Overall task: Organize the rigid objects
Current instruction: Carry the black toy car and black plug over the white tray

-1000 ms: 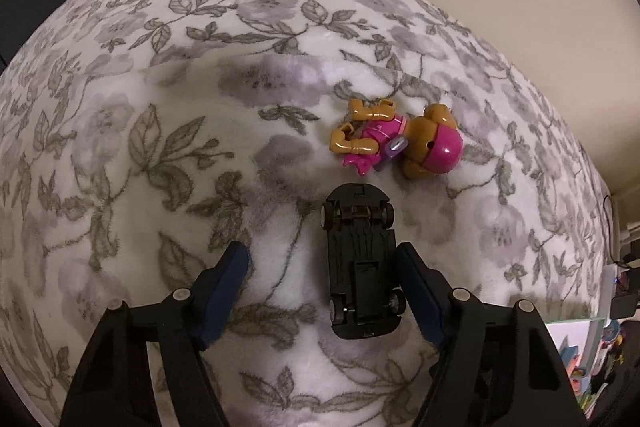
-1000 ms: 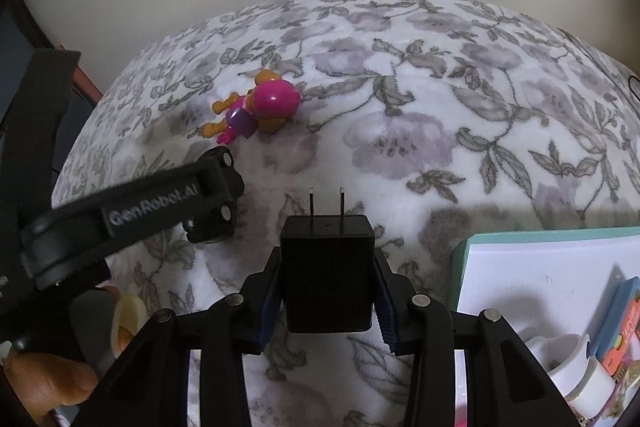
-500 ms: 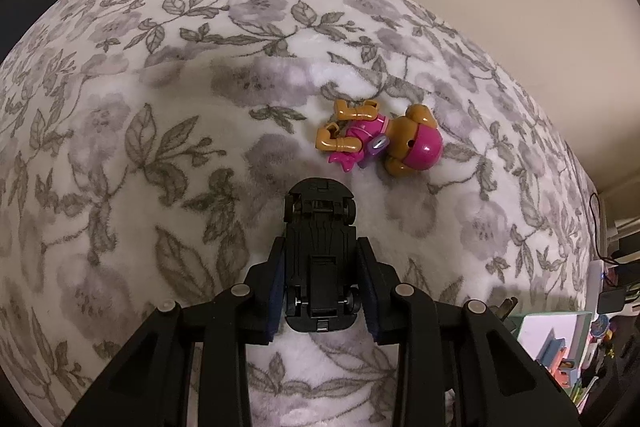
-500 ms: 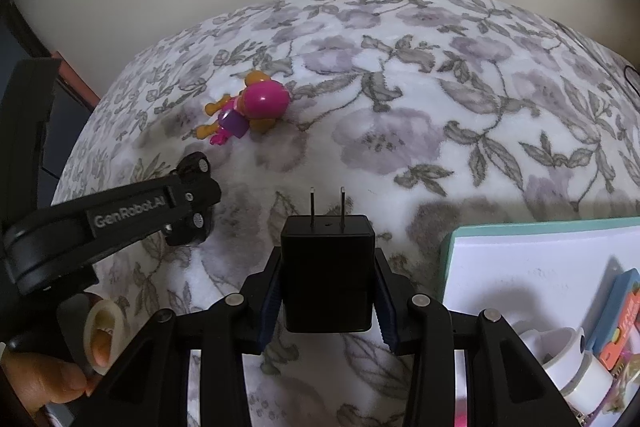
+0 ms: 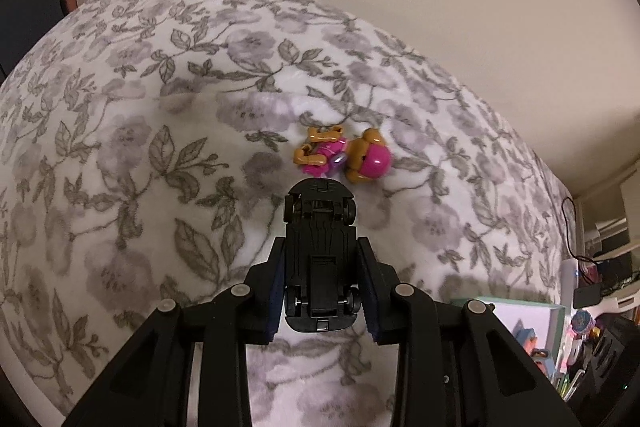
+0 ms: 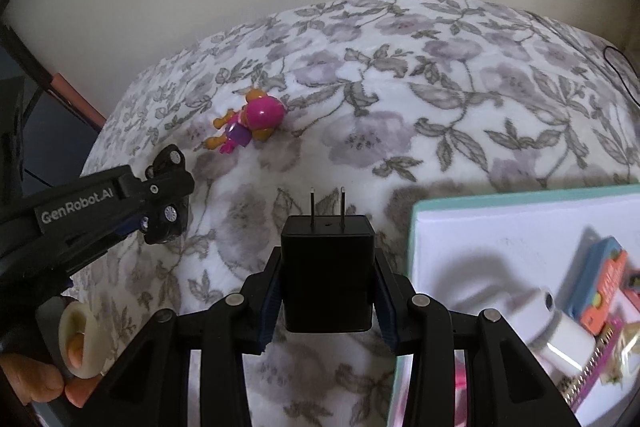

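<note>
The bed (image 5: 120, 147), under a white blanket printed with grey flowers, carries everything; take the teal-rimmed box (image 6: 520, 227) at its near right as the landmark. Both loads probably belong in that box, so each should be lifted clear of the soft blanket before travelling, kept level, and lowered onto a bare patch of the white floor rather than onto the items already lying inside.

The left claw (image 5: 322, 291) is pinching the black toy car (image 5: 320, 247) by its flanks, underside up, nose pointing away, well to the left of the box. Its grip sits toward the rear wheels, so the front overhangs and may tip; move it slowly.

The right claw (image 6: 326, 291) is pinching a black plug adapter (image 6: 327, 271) on its two sides, prongs pointing forward, just left of the box's near corner.

The pink and orange figurine (image 6: 250, 125) lies on its side on the blanket, far left of the box, untouched.
</note>
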A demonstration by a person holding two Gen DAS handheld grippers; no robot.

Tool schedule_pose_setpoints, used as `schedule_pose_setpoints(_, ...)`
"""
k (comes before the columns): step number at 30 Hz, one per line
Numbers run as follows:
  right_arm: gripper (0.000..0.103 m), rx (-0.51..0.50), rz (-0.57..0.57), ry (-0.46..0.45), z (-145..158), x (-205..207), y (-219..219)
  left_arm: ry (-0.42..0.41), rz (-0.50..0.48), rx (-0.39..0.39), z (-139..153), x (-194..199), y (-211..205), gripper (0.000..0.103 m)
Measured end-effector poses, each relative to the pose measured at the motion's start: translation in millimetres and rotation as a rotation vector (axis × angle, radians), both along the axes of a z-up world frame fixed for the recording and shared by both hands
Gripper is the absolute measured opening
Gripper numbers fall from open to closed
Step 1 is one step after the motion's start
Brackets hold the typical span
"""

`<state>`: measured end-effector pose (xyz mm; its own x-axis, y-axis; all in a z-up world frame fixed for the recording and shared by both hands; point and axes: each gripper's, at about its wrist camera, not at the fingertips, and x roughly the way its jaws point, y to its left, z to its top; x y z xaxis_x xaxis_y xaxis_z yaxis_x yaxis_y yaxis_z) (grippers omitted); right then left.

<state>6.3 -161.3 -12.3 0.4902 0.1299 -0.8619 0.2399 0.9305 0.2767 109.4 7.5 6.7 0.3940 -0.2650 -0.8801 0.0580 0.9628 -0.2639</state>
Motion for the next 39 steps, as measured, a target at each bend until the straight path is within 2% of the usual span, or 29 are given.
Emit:
schedule_pose_setpoints(10, 0.043, -0.021, -0.068, -0.005, 26, -48, -16, -0.088, -0.019, -0.001, 42, -38, 7, 0.034)
schedule_pose_setpoints(20, 0.043, -0.066, -0.122, -0.041, 56, -99, -33, -0.186, -0.15, 0.042, 69, -94, -28, 0.034)
schedule_pose_setpoints(29, 0.043, -0.069, -0.219, -0.024, 61, -136, -66, -0.194, -0.277, 0.077, 63, -137, -69, 0.034)
schedule_pose_setpoints(39, 0.043, -0.101, -0.318, 0.043, 53, -161, -111, -0.117, -0.407, 0.084, 40, -168, -110, 0.034)
